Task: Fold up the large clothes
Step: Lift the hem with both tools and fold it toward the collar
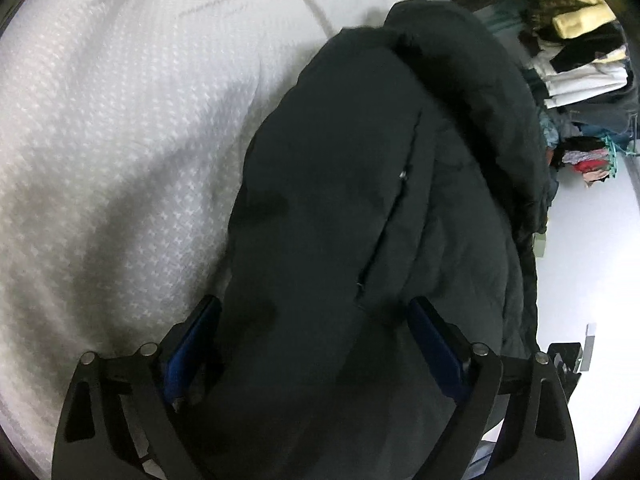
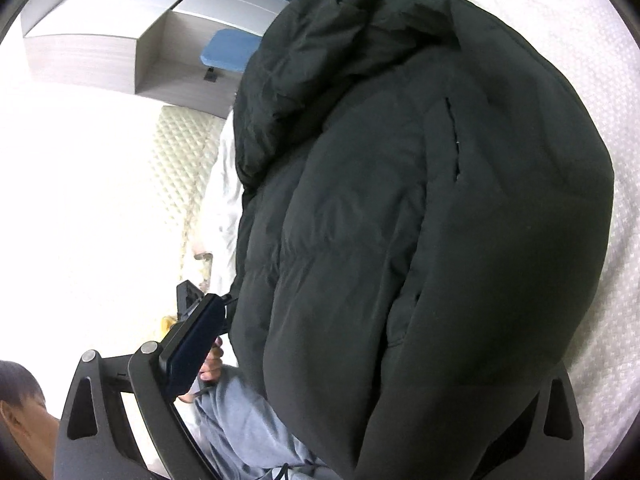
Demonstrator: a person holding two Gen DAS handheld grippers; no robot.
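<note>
the dark puffer jacket [image 1: 360,200] lies bunched on the white bed [image 1: 120,120], barely folded. left tool [image 1: 316,344] spread wide around its bulk; right tool [image 2: 360,360] mostly buried, i can't tell.

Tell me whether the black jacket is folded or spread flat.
Folded: the black jacket lies as a doubled, bulky bundle on the white bedcover.

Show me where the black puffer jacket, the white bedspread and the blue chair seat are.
black puffer jacket [image 2: 460,208], right wrist view, chest panel.
white bedspread [image 1: 120,120], left wrist view, bare textured area.
blue chair seat [image 2: 230,50], right wrist view, seat top.
</note>
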